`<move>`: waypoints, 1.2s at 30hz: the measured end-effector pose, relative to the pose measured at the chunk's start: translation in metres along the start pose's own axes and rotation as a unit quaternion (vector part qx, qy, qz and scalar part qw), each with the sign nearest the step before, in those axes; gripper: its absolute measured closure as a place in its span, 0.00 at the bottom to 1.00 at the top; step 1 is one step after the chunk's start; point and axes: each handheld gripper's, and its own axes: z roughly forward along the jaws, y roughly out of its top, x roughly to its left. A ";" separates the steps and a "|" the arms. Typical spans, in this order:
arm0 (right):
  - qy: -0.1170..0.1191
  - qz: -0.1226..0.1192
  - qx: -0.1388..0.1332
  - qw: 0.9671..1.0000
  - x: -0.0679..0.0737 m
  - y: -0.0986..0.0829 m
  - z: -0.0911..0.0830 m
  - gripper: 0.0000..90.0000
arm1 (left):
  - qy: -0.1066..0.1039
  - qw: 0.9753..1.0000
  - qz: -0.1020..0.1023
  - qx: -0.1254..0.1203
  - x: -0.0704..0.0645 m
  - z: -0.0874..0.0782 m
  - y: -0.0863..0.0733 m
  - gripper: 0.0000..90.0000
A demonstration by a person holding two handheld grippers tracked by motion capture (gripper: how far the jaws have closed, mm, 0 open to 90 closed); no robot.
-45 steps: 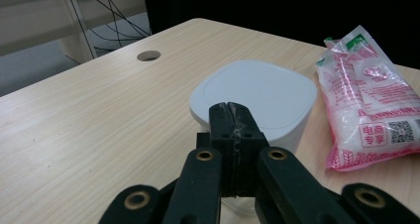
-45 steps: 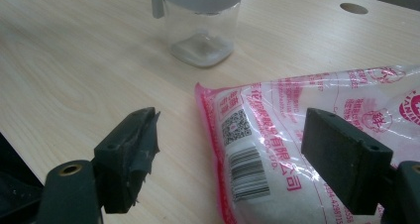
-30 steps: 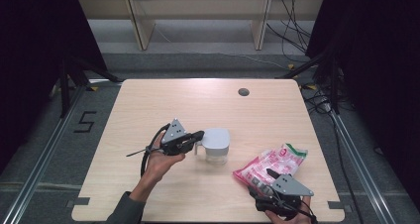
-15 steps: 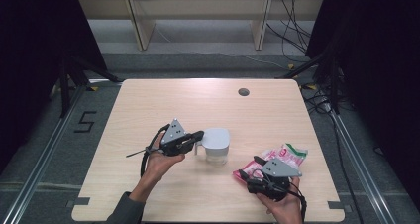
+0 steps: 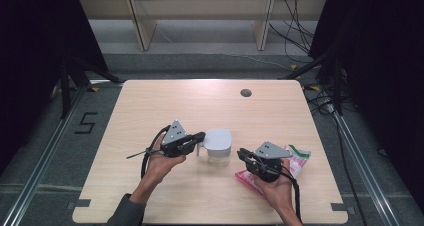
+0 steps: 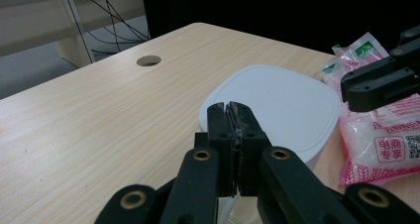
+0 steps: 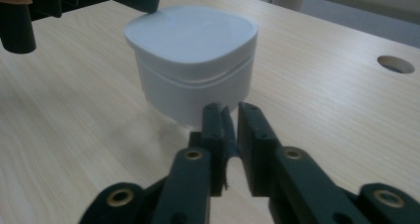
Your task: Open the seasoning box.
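Observation:
A white lidded container [image 5: 218, 141] stands mid-table, nearer the front. My left gripper [image 5: 201, 135] is shut, its tips against the container's left rim [image 6: 277, 105]; in the left gripper view [image 6: 231, 111] nothing shows between the jaws. My right gripper [image 5: 240, 154] points left at the container [image 7: 193, 50] from a short distance and does not touch it. Its jaws [image 7: 229, 111] stand a narrow gap apart, holding nothing. A pink snack bag [image 5: 299, 158] lies flat under and behind the right hand, also seen in the left gripper view [image 6: 381, 144].
A round cable hole [image 5: 245, 92] sits in the far part of the table [image 5: 150, 106]. Cables and shelf legs lie on the floor beyond the far edge. The table's front edge runs just behind both forearms.
My right gripper has moved left, off the pink bag, and now faces the container. The bag stays on the table. The left gripper and container have not moved.

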 end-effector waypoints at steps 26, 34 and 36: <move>0.009 -0.015 0.018 1.000 0.001 0.017 0.019 1.00 | 0.003 1.000 -0.005 -0.002 0.005 -0.001 -0.004 0.97; 0.015 -0.026 0.009 1.000 0.005 0.026 0.018 1.00 | 0.006 1.000 -0.005 0.004 0.004 -0.001 -0.002 0.97; 0.022 -0.030 0.006 0.999 0.004 0.028 0.018 1.00 | 0.004 1.000 -0.005 0.003 0.005 -0.001 -0.002 0.97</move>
